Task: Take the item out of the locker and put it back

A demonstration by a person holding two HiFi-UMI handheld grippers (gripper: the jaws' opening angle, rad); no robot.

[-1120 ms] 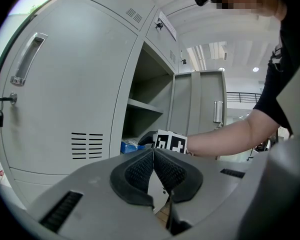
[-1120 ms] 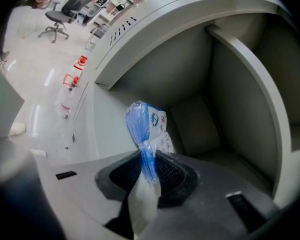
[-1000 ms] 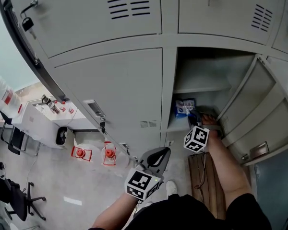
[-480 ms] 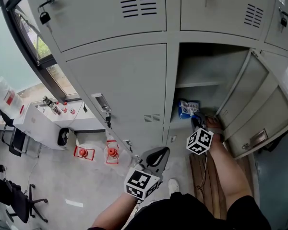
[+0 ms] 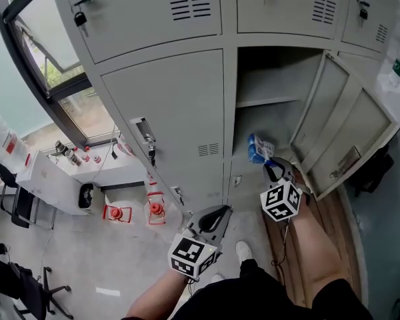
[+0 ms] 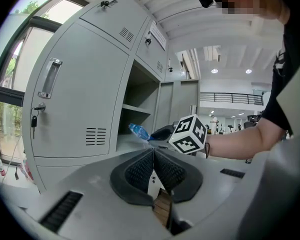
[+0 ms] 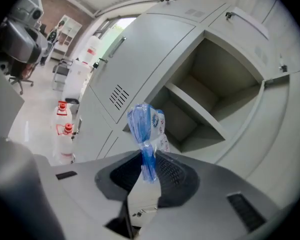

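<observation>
A blue-and-white plastic packet (image 5: 259, 149) hangs in front of the open locker compartment (image 5: 270, 79), pinched by its gathered end in my right gripper (image 5: 271, 167). In the right gripper view the packet (image 7: 143, 122) stands up from between the gripper's (image 7: 147, 165) pads, with the locker's shelf (image 7: 196, 106) behind it. My left gripper (image 5: 218, 213) is lower and to the left, in front of the closed locker door, shut with nothing in it. The left gripper view shows its pads meeting (image 6: 153, 154), and the packet (image 6: 138, 131) with the right gripper's marker cube (image 6: 188, 134) beyond.
The locker's door (image 5: 337, 129) stands swung open to the right. Closed locker doors with a handle and key (image 5: 142, 132) fill the left. On the floor stand red-capped jugs (image 5: 153, 210), a white cabinet (image 5: 60, 172) and a wooden board (image 5: 337, 222).
My right gripper has drawn back out of the locker, rolling and rising a little, and the packet has come out with it. My left gripper has shifted sideways, still shut.
</observation>
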